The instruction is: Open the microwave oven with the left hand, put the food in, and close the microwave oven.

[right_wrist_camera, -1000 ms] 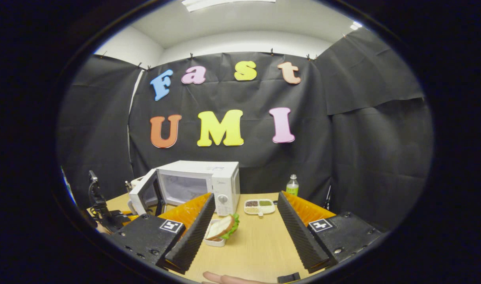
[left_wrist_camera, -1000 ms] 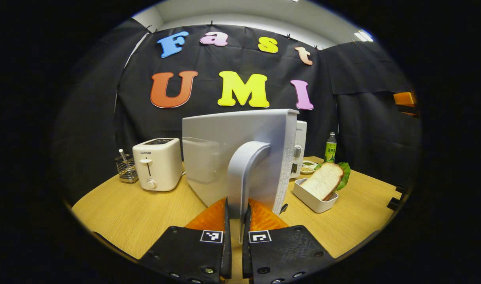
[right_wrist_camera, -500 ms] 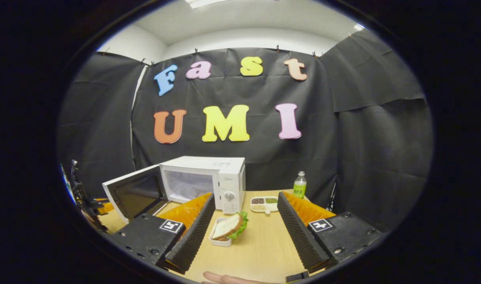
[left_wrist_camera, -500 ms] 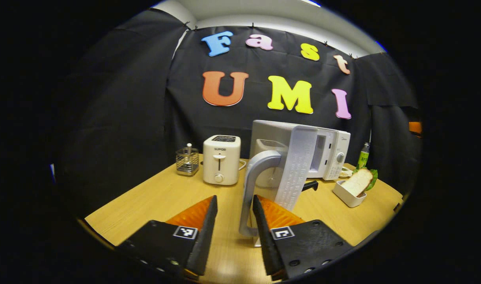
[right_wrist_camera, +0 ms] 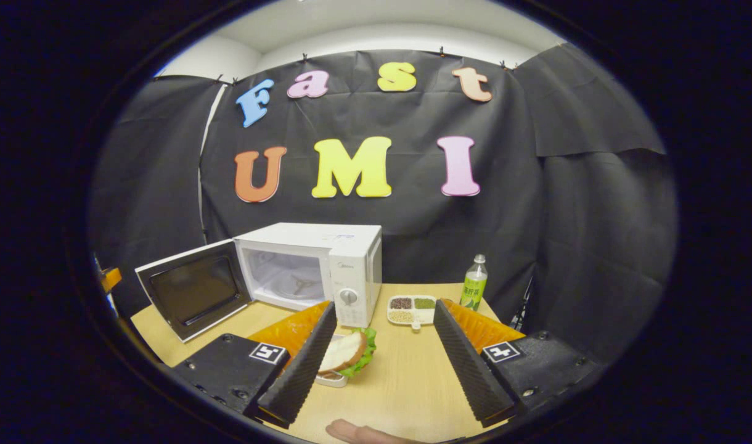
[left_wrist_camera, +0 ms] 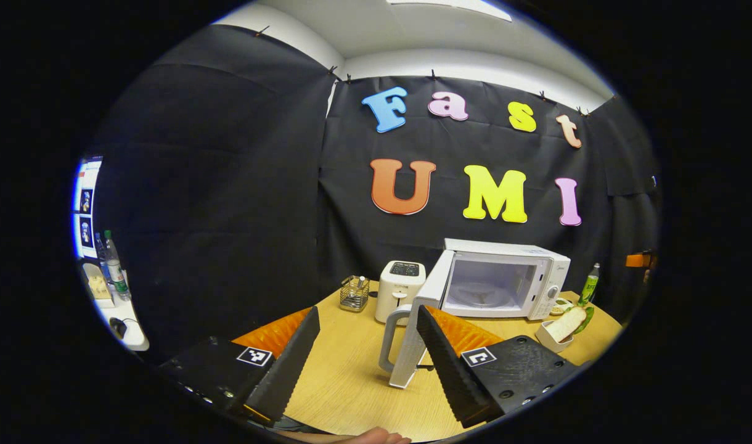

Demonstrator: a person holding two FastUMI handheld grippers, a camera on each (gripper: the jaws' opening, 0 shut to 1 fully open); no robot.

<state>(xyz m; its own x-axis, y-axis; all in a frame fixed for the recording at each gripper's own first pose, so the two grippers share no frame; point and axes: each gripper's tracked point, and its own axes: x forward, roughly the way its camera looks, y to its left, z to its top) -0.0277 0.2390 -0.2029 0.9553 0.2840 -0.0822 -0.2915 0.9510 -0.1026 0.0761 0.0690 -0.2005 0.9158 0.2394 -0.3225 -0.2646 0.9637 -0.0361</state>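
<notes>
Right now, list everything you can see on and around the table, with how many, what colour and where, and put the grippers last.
Microwave: one, white, back of the table, door swung wide open, cavity bare.
Sandwich: one, bread with green lettuce, in a white tray in front of the microwave.
Toaster: one, cream, left of the microwave.
Wire basket: one, metal, left of the toaster.
Bottle: one, green, right of the microwave.
Divided dish: one, white, holding grains, beside the bottle.
Table: one, light wood.
Fingertip: one, at the bottom edge.
Left gripper: open, holding nothing, door handle beyond it.
Right gripper: open, near the sandwich.
</notes>
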